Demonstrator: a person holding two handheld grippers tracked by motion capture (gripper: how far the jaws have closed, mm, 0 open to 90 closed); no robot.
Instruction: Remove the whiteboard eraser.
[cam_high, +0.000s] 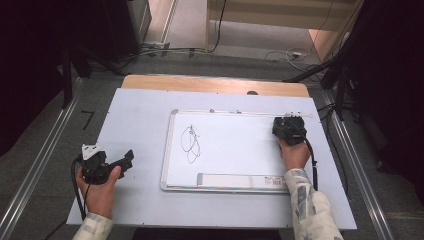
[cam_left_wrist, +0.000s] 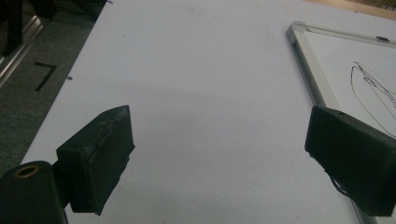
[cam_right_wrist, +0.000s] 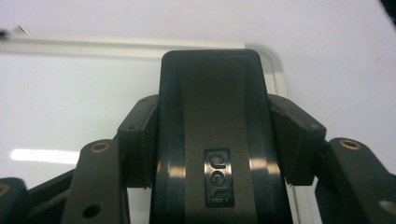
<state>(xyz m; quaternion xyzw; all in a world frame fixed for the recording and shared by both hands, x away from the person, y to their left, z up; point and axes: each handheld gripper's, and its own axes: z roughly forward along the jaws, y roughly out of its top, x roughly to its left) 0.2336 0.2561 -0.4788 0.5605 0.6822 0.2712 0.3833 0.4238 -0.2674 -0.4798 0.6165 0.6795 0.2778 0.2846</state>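
While right hand-held gripper (cam_right_wrist: 212, 140) clamps eraser (cam_right_wrist: 212, 93) by whiteboard (cam_high: 172, 150) corner, left (cam_left_wrist: 219, 149) gapes wide.

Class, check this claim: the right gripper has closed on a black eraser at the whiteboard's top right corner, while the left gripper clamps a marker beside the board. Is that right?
One detail is wrong. The left gripper clamps nothing: the left gripper view shows its jaws open over the bare table. The right gripper is indeed closed on the black eraser at the top right corner of the whiteboard.
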